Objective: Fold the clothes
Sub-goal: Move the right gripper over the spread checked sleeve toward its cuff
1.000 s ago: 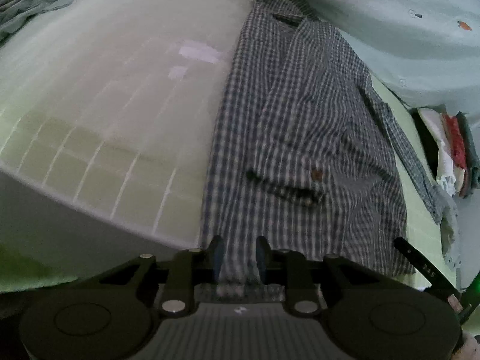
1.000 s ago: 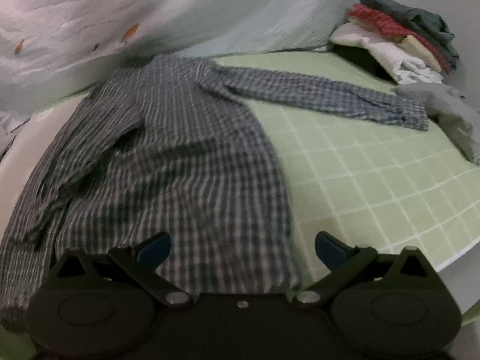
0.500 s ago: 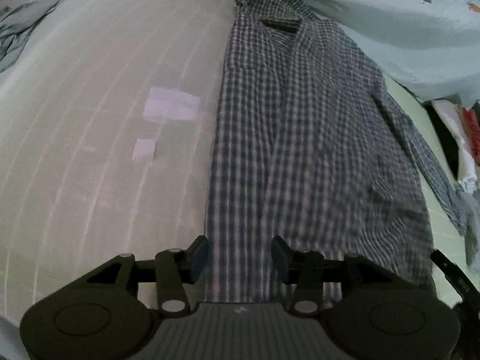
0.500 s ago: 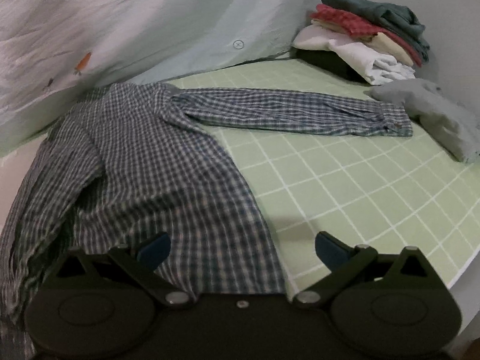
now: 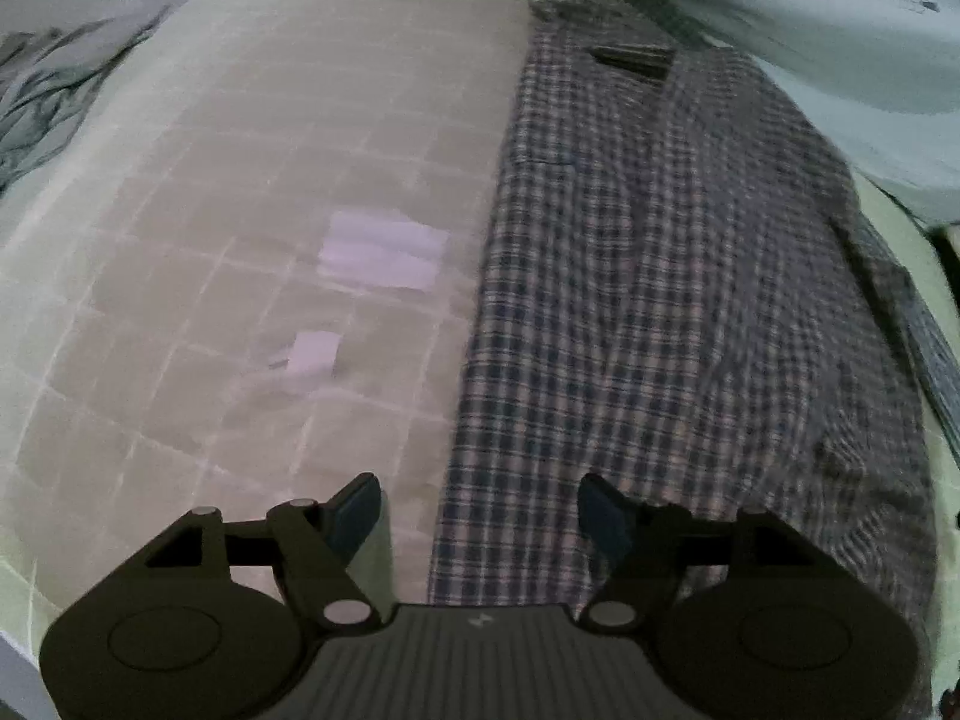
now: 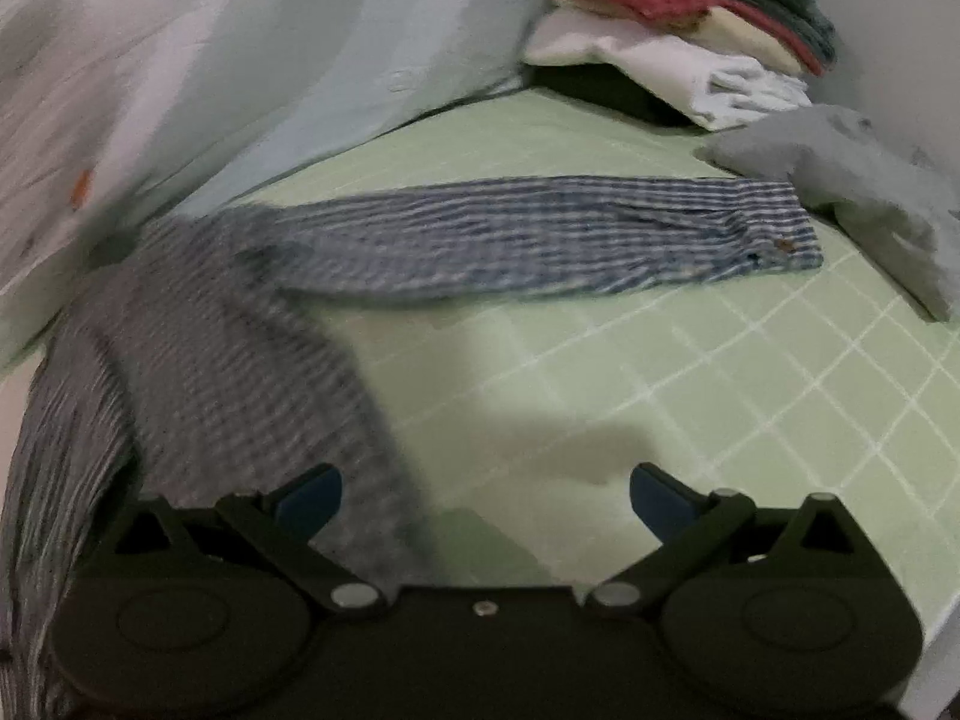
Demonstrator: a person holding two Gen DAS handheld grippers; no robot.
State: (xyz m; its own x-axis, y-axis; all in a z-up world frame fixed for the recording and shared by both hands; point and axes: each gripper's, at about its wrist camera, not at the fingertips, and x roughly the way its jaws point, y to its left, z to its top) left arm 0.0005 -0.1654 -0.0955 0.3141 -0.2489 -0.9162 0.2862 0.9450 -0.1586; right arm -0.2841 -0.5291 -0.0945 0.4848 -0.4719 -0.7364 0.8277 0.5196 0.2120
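A blue and white checked shirt lies flat on the green gridded mat, collar at the far end. My left gripper is open and empty above the shirt's near left hem edge. In the right wrist view the shirt body lies at the left and one sleeve stretches out to the right across the mat. My right gripper is open and empty, above the shirt's right edge and the bare mat.
A stack of folded clothes sits at the back right, with a grey garment beside the sleeve cuff. A pale green sheet hangs behind. Two pale tape patches are on the mat. Crumpled cloth lies far left.
My left gripper has opened wide and let go of the shirt hem, with its view shifted left. My right gripper has moved right, now facing the outstretched sleeve.
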